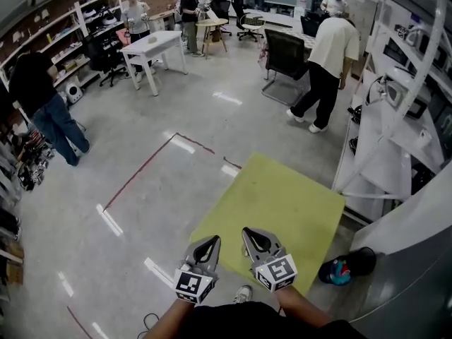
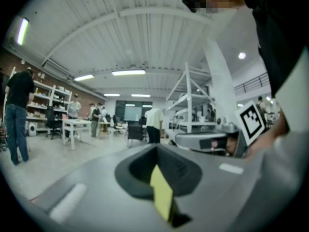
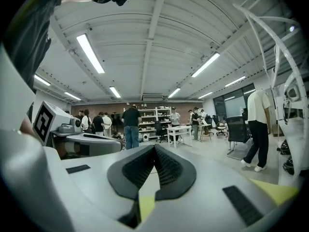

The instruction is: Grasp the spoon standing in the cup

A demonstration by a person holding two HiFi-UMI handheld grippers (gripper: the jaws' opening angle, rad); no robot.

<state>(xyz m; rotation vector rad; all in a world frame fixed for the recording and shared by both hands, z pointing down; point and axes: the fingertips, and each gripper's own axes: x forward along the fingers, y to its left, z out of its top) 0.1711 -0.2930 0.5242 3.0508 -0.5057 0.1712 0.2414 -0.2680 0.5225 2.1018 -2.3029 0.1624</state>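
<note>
The left claw and the right claw are each pressed together and empty, side by side above the near edge of the yellow-green tabletop. No view shows the spoon or cup.

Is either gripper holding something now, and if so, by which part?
Nothing is held: the left gripper and the right gripper both have their jaws together, with nothing between them.
</note>
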